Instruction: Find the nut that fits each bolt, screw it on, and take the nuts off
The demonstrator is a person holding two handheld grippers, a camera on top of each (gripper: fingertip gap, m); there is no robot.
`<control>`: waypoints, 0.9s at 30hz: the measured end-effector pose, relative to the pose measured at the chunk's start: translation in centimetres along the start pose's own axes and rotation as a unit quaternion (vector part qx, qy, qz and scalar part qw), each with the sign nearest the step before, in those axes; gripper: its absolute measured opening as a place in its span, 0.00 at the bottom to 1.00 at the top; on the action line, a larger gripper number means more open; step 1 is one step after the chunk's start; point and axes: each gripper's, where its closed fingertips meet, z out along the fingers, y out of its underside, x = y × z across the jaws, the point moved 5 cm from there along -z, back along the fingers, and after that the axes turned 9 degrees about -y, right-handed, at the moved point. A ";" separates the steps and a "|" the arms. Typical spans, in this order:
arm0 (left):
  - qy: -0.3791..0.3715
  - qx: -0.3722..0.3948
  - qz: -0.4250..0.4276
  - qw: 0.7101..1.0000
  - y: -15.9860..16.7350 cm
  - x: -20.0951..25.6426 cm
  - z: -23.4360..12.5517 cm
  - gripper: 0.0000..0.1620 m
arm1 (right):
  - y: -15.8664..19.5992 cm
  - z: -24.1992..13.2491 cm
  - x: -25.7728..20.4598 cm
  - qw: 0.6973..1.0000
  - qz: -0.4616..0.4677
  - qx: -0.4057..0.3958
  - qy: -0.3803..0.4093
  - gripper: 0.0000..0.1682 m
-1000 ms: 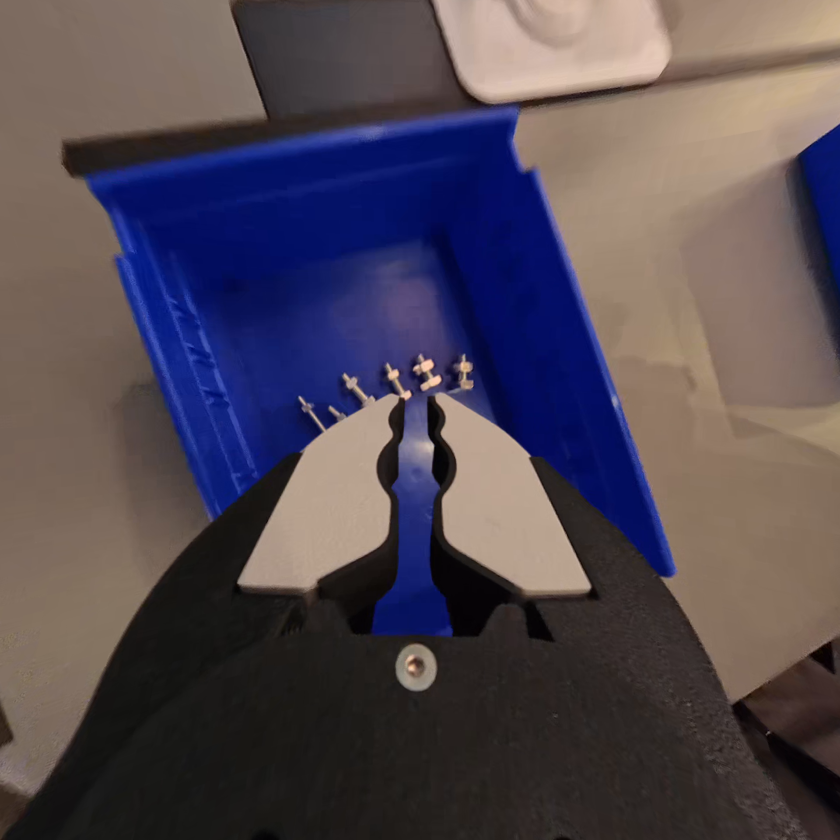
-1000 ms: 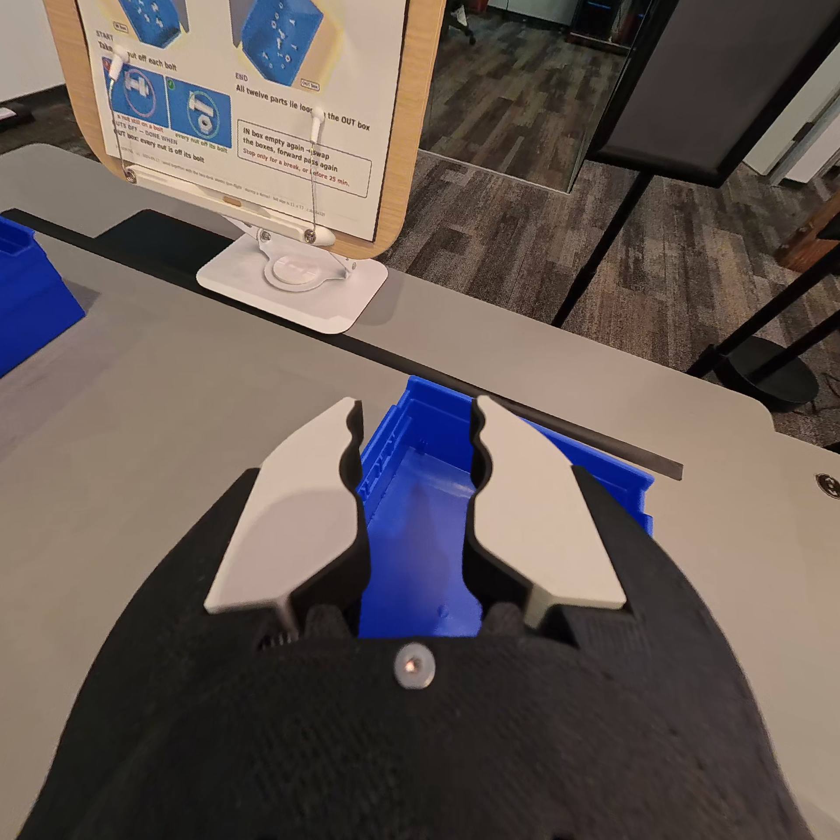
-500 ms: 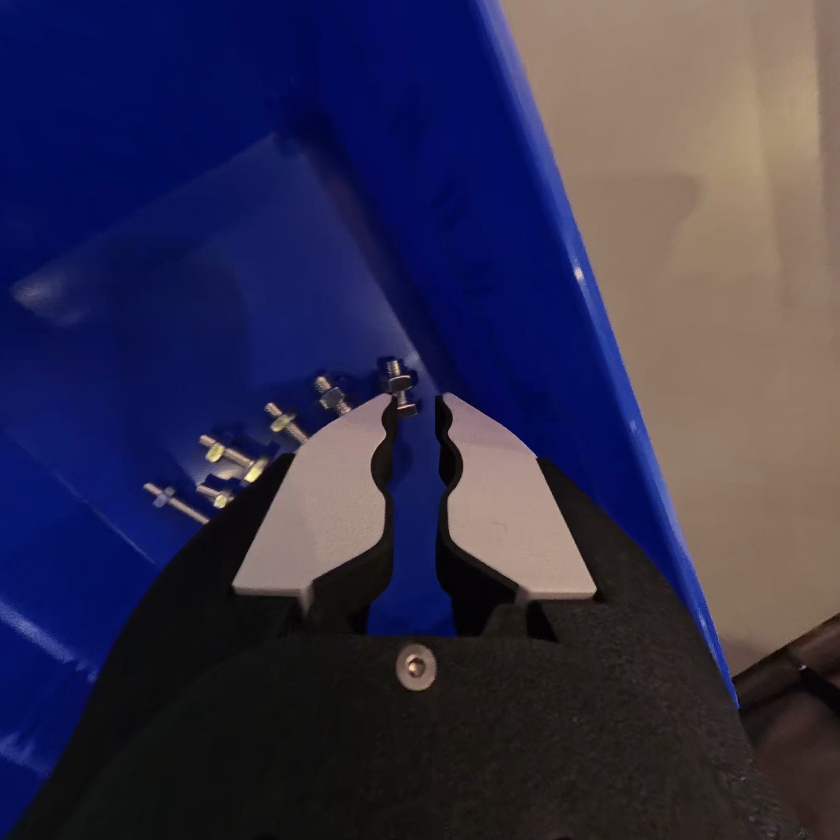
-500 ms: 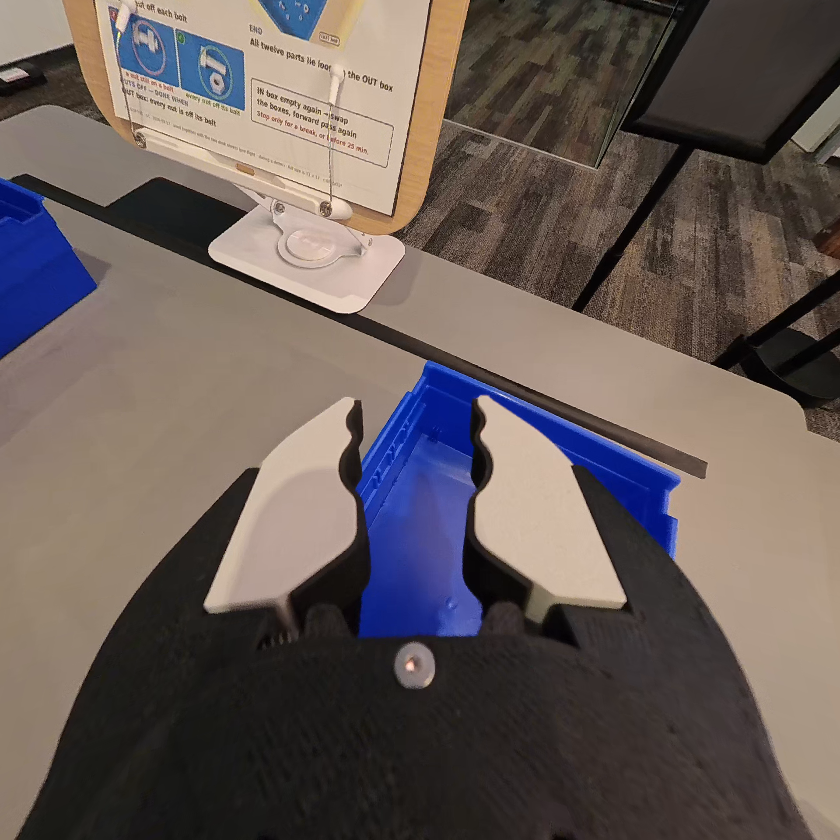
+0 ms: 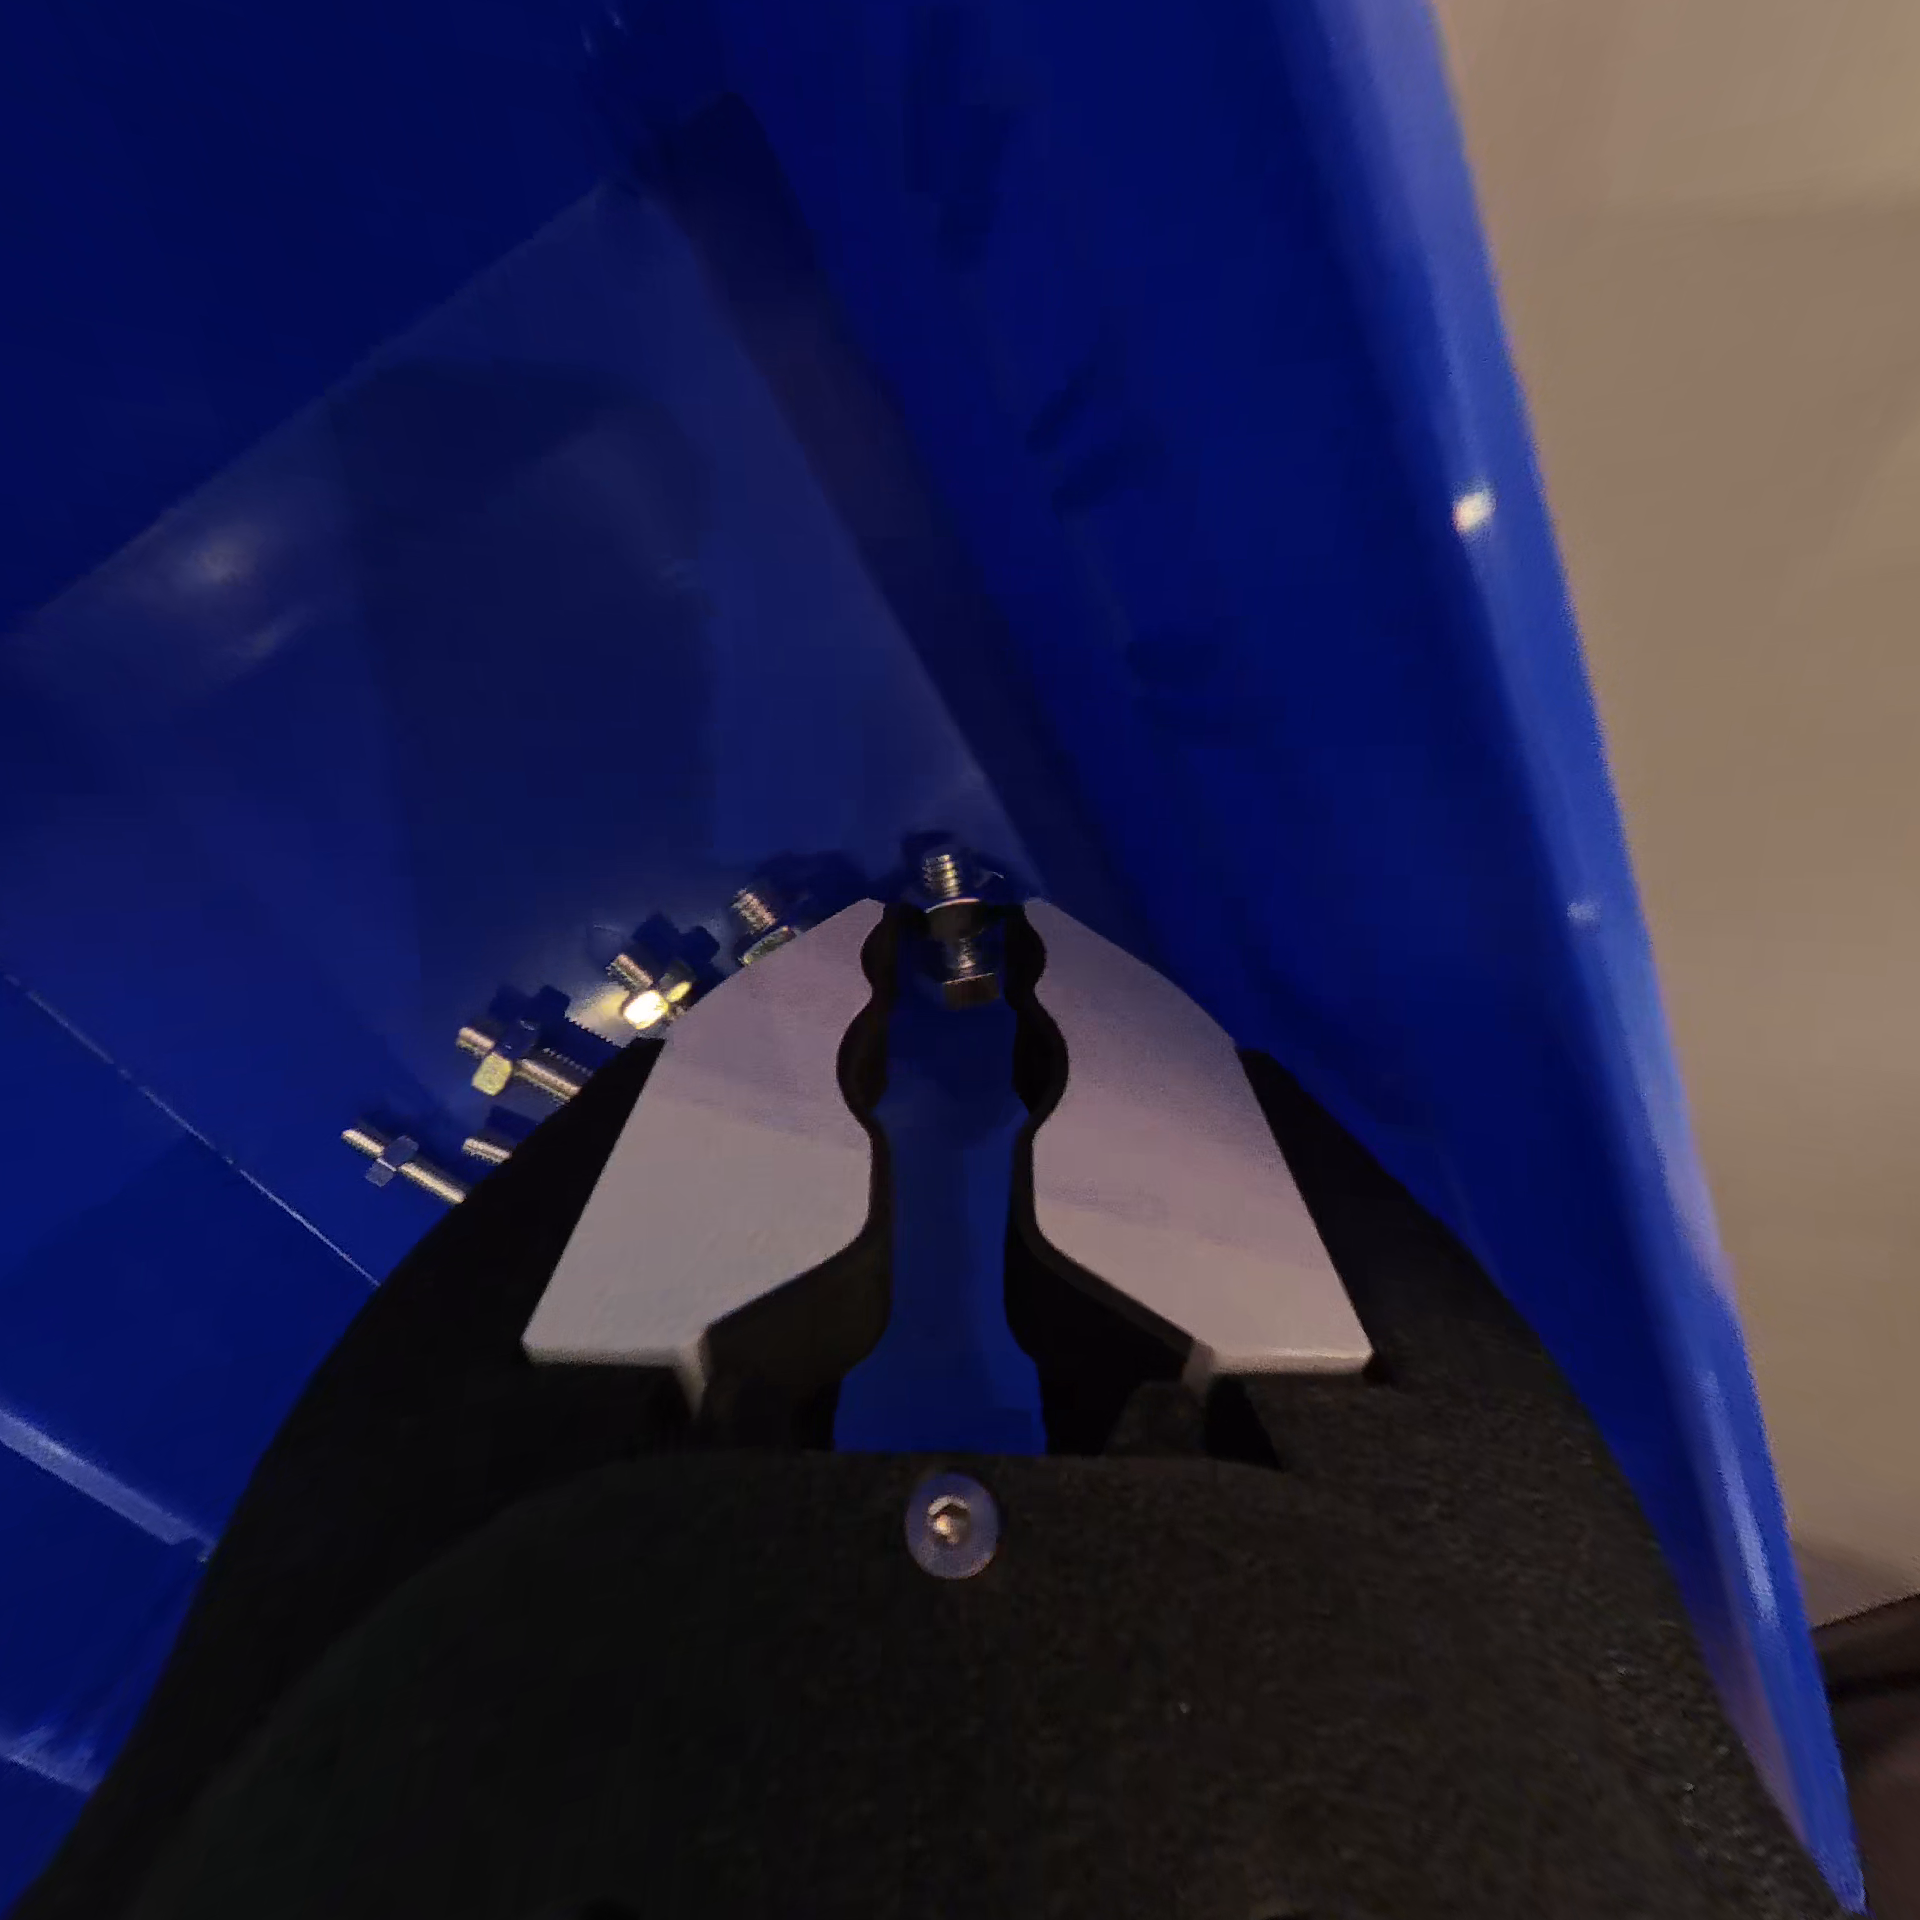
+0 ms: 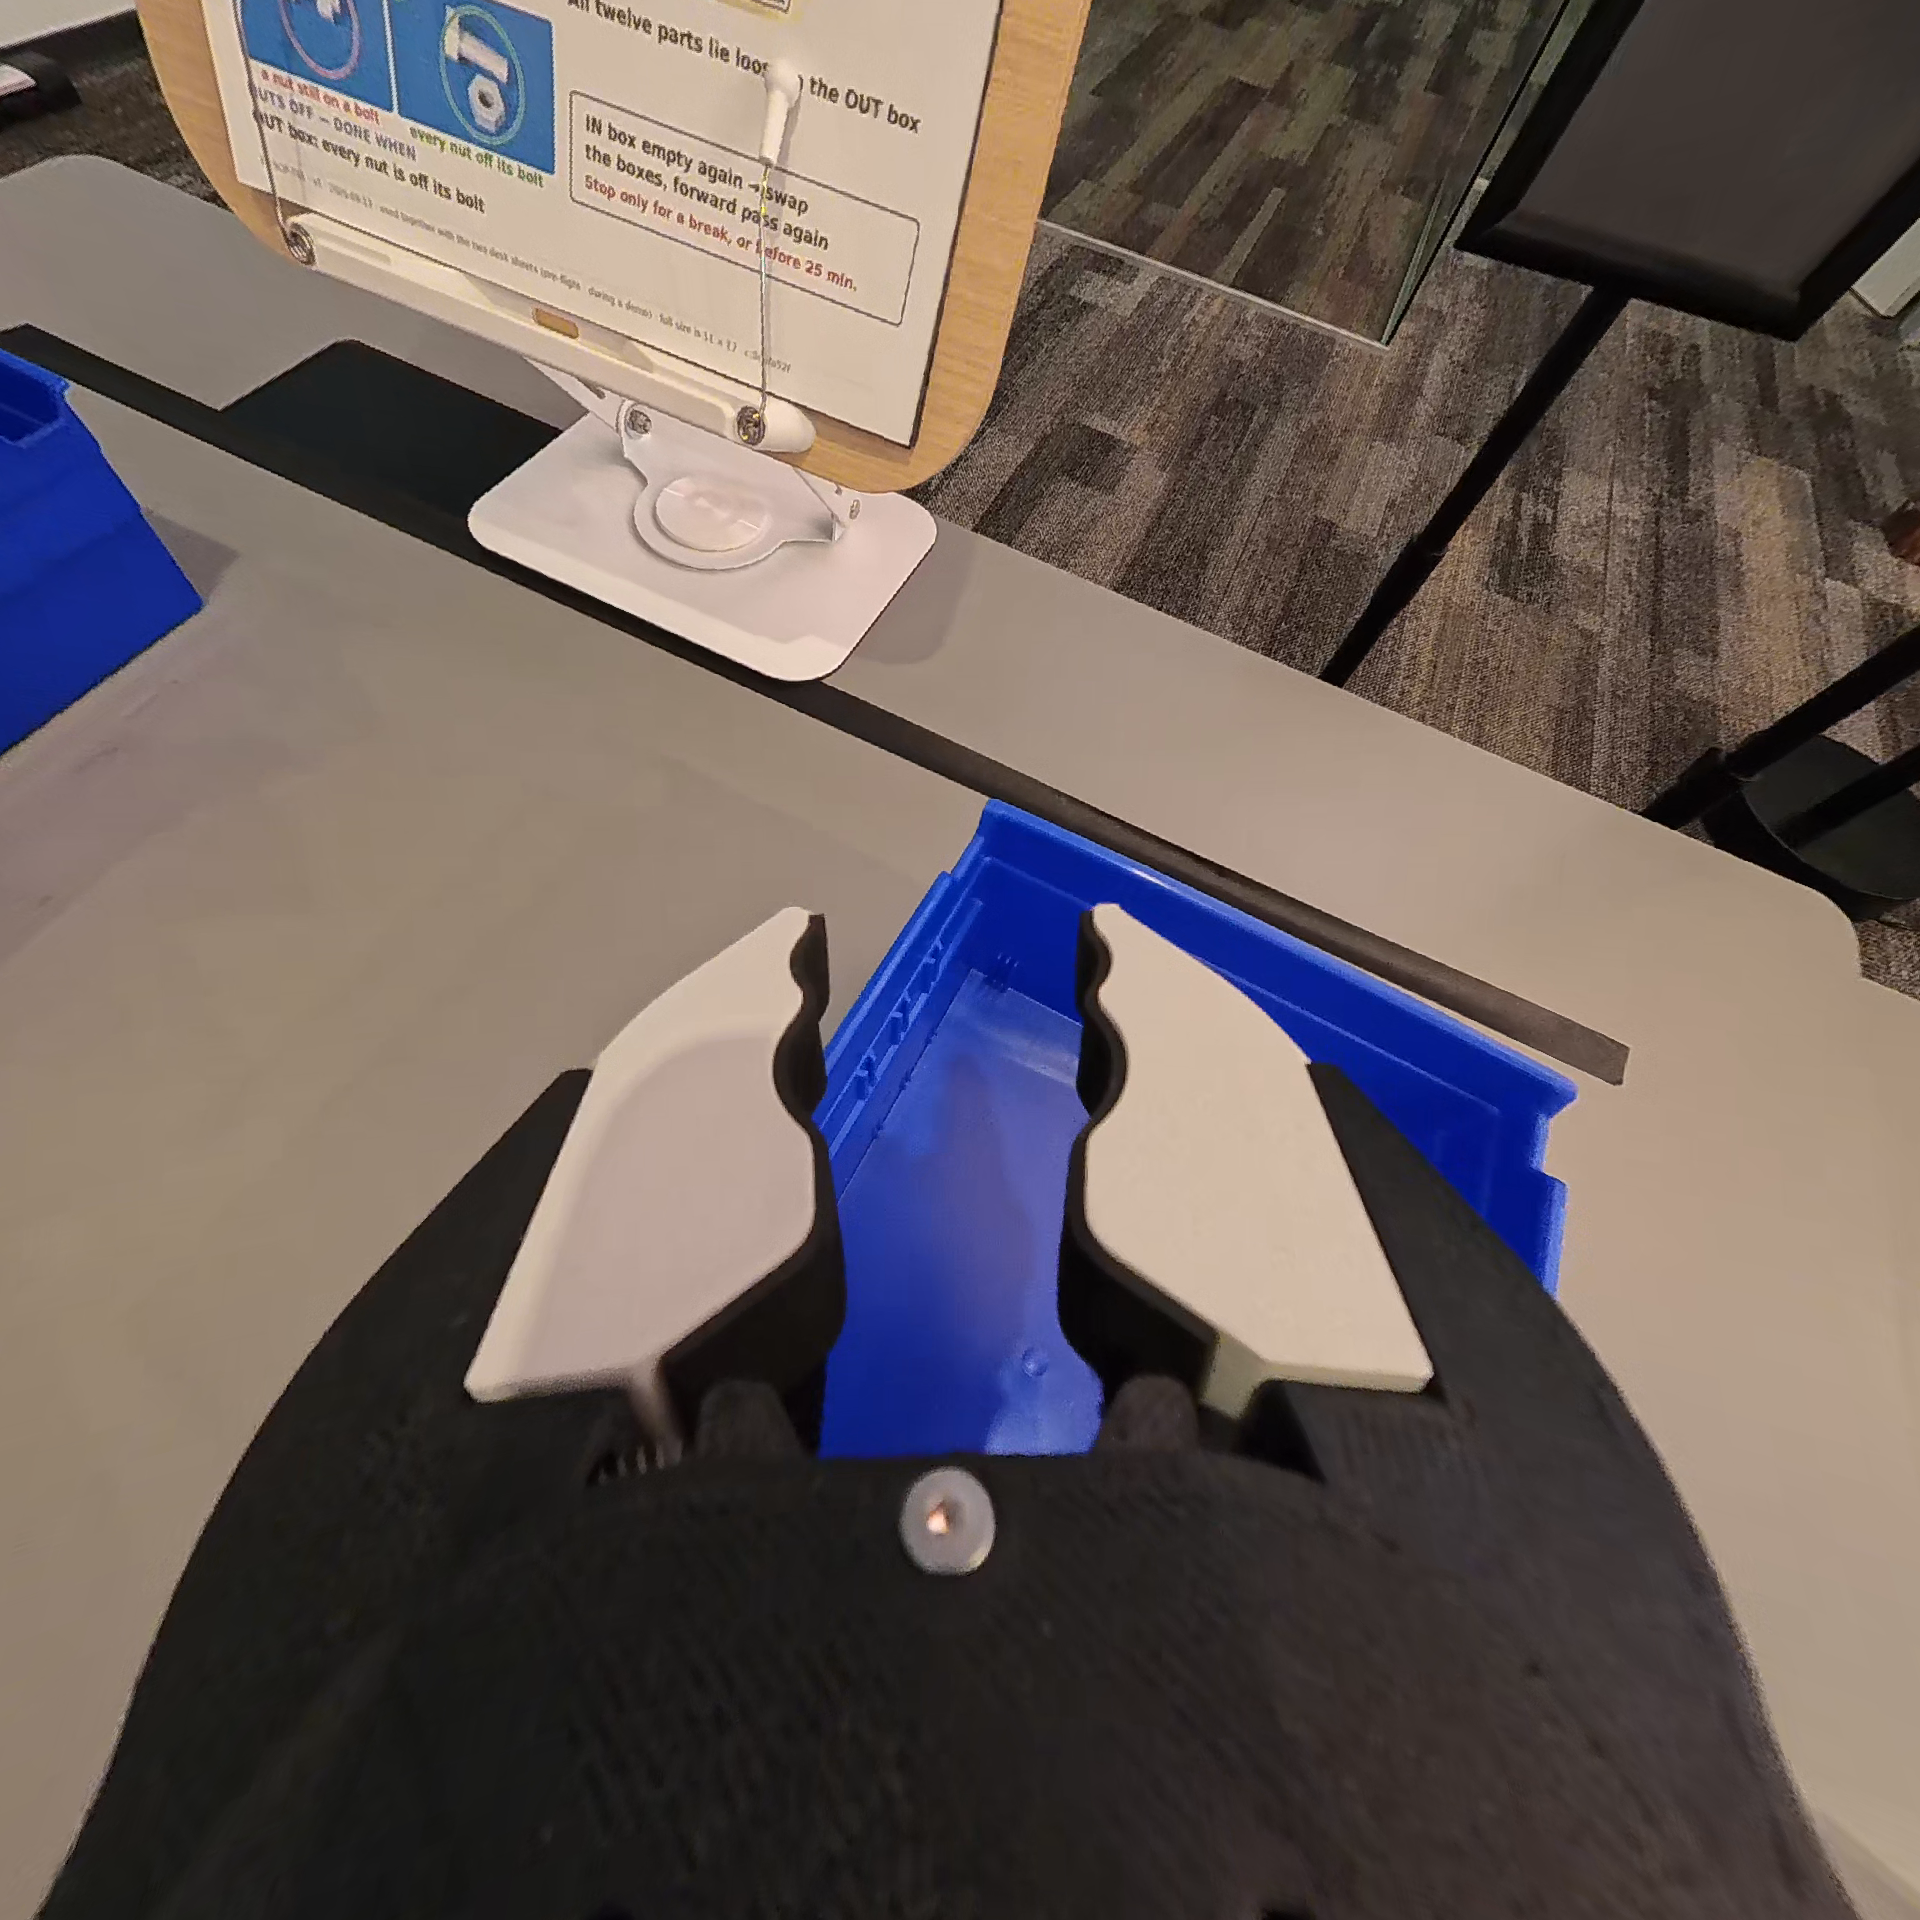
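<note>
Left wrist: bolt (image 5: 954,940) between fingers (image 5: 727,1122).

The left gripper (image 5: 954,914) covered the near ends of several bolts (image 5: 520,1065) on the floor of the blue bin (image 5: 1195,520), whose walls ran off the frame. Whether its fingertips pressed the bolt with a nut (image 5: 951,940) between them could not be told. In the right wrist view, the instruction board (image 6: 623,156) was cut off at the top, and the right gripper (image 6: 951,925) hid part of the second blue bin (image 6: 1351,1029).
</note>
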 end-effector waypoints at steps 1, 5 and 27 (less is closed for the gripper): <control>-0.003 -0.008 0.003 1.000 0.1 0.1 0.3 0.13 | 0.0 0.0 0.0 1.000 -0.001 -0.001 0.000 0.28; -0.017 -0.009 0.019 1.000 0.0 0.2 0.3 0.12 | 0.0 0.2 -0.2 1.000 -0.005 -0.005 -0.003 0.28; 0.405 0.376 0.188 0.812 -0.2 14.0 -21.4 0.11 | -3.4 -0.8 -21.7 0.841 -0.358 0.259 -0.312 0.30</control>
